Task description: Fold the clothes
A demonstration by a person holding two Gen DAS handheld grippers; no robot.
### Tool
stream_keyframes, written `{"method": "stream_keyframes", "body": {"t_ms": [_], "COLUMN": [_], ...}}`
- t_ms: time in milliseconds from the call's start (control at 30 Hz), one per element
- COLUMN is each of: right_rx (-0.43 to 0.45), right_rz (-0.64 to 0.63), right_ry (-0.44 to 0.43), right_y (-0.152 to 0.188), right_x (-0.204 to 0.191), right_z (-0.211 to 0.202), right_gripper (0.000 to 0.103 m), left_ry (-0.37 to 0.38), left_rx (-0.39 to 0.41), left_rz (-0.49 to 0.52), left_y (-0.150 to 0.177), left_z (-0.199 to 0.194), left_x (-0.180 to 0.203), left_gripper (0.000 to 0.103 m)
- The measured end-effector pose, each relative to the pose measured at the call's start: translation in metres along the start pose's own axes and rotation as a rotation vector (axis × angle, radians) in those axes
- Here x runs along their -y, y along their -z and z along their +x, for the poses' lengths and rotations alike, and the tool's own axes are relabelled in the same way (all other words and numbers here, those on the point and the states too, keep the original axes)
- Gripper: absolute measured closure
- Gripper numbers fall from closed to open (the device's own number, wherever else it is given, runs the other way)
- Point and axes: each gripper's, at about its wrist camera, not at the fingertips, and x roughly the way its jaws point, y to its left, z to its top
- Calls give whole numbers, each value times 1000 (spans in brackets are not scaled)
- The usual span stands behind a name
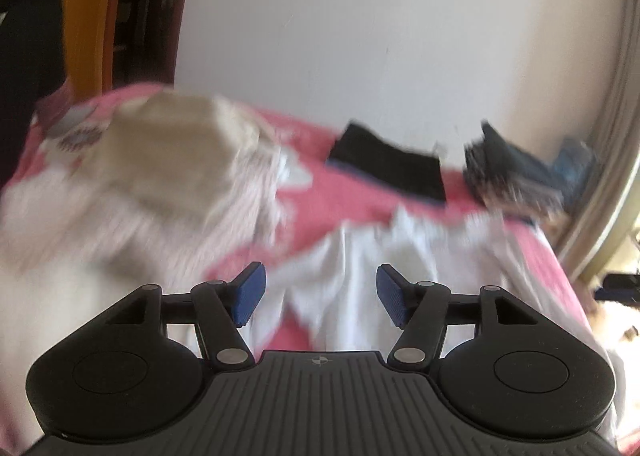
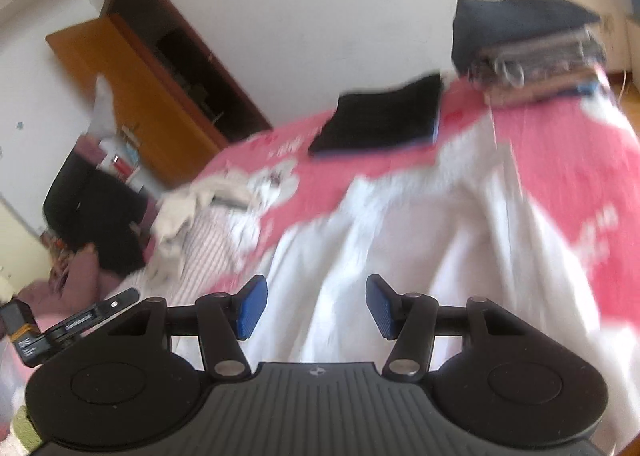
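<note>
Bright daylight, heavy motion blur in both wrist views.

You get soft, even light off the white wall (image 1: 360,36), with no hard shadows on the pink bedspread (image 1: 360,192); the brightest patch blows out at the lower right edge of your left view. The clothes smear badly: the white garment (image 2: 400,236), the beige pile (image 1: 160,160) and the folded stack (image 2: 528,44) have no crisp edges. Each gripper's own body stays sharp. Fisheye bending curves the wardrobe (image 2: 152,96) and darkens the corners.
</note>
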Motion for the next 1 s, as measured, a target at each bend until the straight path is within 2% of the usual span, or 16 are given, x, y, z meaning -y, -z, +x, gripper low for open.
{"method": "stream_keyframes", "body": {"t_ms": [167, 300, 433, 700, 733, 800, 967, 1000], "right_rx": [-72, -96, -104, -238, -256, -290, -361, -362], "right_rz": [68, 154, 247, 199, 192, 179, 134, 121], "right_ry": [-49, -69, -55, 109, 123, 151, 199, 211], "right_y": [58, 94, 118, 163, 167, 173, 186, 187], "right_x": [-6, -6, 4, 9, 10, 11, 10, 8], "right_z": [-18, -31, -40, -32, -29, -23, -13, -12], "right_gripper": [45, 45, 45, 45, 45, 45, 46, 46], "left_ry": [13, 34, 35, 53, 51, 43, 23, 25], "left_rx": [-110, -226, -286, -301, -303, -314, -310, -310], "left_rz": [-42, -130, -149, -145, -141, -138, -126, -126], "left_y": [75, 142, 185, 206, 210, 215, 220, 221], "left_z": [-53, -57, -53, -44, -45, -43, -42, -42], "left_x": [-18, -26, -22, -23, -23, -23, -23, -23], "left_gripper": [41, 41, 42, 63, 65, 79, 93, 93]}}
